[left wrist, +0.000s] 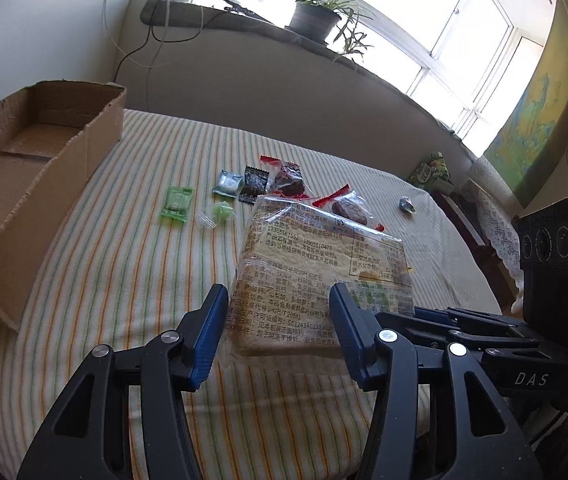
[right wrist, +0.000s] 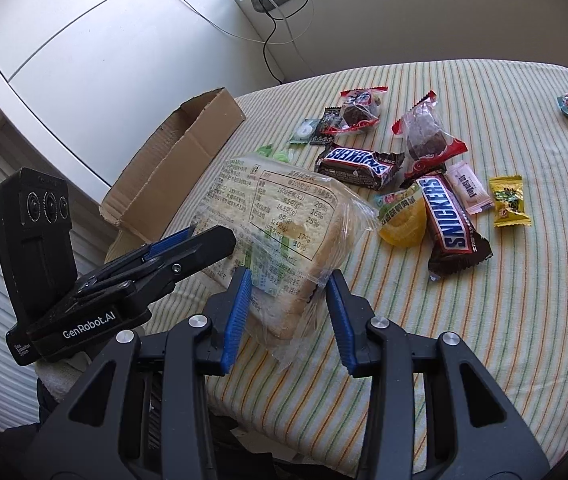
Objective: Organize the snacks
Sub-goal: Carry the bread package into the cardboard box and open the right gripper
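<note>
The packaged bread [left wrist: 316, 276], sliced and sealed in clear printed wrap, is raised off the striped bed [left wrist: 123, 240] and lies between both tools. The left hand-held gripper [left wrist: 273, 320] stands about half open, its blue pads [left wrist: 207, 336] set on either side of the pack's near end; the left pad meets the wrap, and contact at the right pad cannot be confirmed. The right hand-held gripper [right wrist: 290, 308] is set narrower, its pads [right wrist: 237, 316] flanking the pack's near corner; the left pad touches the wrap, while a gap shows beside the right pad. In the right wrist view the left tool is seen closed against the pack's left edge. An open cardboard box [left wrist: 35, 184] sits at the far left of the bed, nothing visible inside it. Loose snacks lie on the bed beyond the bread: two Snickers bars [right wrist: 358, 162], two red-edged cake packets [right wrist: 428, 136], a yellow jelly cup [right wrist: 402, 220], a yellow candy [right wrist: 508, 200], a pink sachet [right wrist: 470, 188], and small green sweets [left wrist: 175, 204]. A potted plant [left wrist: 316, 16] stands on the far window sill.
</note>
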Tool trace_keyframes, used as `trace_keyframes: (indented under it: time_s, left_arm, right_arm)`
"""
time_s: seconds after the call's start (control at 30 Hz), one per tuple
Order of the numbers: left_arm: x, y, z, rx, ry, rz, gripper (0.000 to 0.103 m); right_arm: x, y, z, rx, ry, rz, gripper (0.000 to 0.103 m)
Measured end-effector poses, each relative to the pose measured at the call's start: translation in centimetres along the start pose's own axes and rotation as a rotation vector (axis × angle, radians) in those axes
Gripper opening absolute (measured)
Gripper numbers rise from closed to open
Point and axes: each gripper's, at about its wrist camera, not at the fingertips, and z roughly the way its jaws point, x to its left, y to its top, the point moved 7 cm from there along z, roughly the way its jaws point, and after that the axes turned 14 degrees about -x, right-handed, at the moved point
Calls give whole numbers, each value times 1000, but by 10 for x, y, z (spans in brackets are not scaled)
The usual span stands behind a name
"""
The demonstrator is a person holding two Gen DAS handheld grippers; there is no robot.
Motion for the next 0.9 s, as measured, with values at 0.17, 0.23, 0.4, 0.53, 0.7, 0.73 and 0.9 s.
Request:
trace_keyframes:
  time_s: [0.17,0.23,0.4,0.53,0.7,0.73,0.9]
  left_arm:
    - [10,16,-15,-53,22,3,52]
    - [17,22,-21,-71,31,1,52]
    - [35,39,-36,-118,67,0,52]
    - [52,52,-47,-155,106,-6,52]
    - [78,68,-58,-195,162,-18,52]
    - [84,70,-61,-202,175,-24,52]
    - [115,82,-71,-228,242,-37,52]
  right_arm:
    - [23,17,6,-19,25,-51,41]
    - [32,23,10,-22,38,-74,41]
    - [60,41,25,-30,67,-141,41]
    - [85,53,40,-35,97,-191,41]
    - [117,67,64,-26,145,-245,41]
    - [124,69,69,-24,154,-258,41]
    - [155,75,98,0,203,-306,41]
